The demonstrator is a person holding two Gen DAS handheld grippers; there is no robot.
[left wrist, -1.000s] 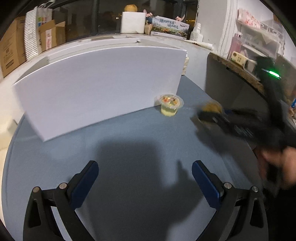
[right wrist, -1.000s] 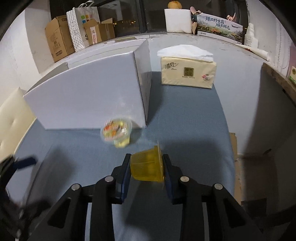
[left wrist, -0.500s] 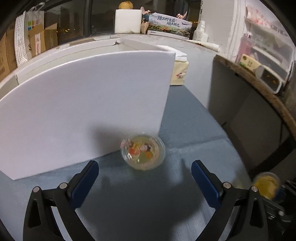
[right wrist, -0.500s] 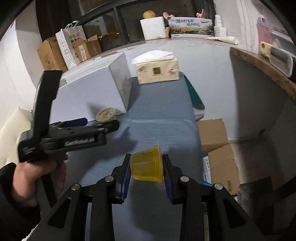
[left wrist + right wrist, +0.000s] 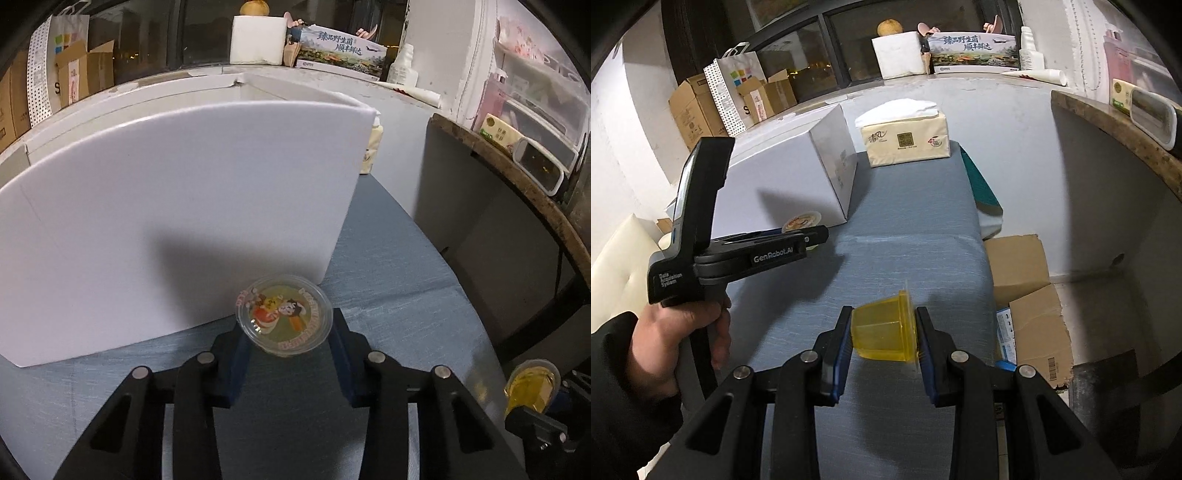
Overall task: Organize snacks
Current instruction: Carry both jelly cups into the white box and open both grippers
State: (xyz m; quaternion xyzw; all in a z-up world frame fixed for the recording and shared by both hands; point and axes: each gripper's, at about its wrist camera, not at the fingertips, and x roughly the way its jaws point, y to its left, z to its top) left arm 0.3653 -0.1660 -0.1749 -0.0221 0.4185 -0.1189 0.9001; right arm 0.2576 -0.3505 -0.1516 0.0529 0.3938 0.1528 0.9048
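Note:
A clear jelly cup with a cartoon lid [image 5: 284, 318] sits on the blue-grey table [image 5: 388, 295] against the front of a large white box [image 5: 166, 221]. My left gripper [image 5: 286, 347] has closed its blue pads on both sides of this cup. The cup also shows in the right wrist view [image 5: 801, 221] beyond the left gripper [image 5: 812, 236]. My right gripper [image 5: 882, 336] is shut on a yellow jelly cup [image 5: 882, 332], tipped on its side, held above the table. It shows at the lower right of the left wrist view [image 5: 530, 386].
A tissue pack [image 5: 905, 138] stands at the table's far end beside the white box [image 5: 783, 177]. Cardboard boxes [image 5: 1023, 295] lie on the floor to the right of the table. A dark round-edged shelf [image 5: 517, 177] is on the right.
My left gripper has moved forward to the cartoon-lid cup and closed its jaws on it. My right gripper has drawn back and to the right, still holding the yellow cup.

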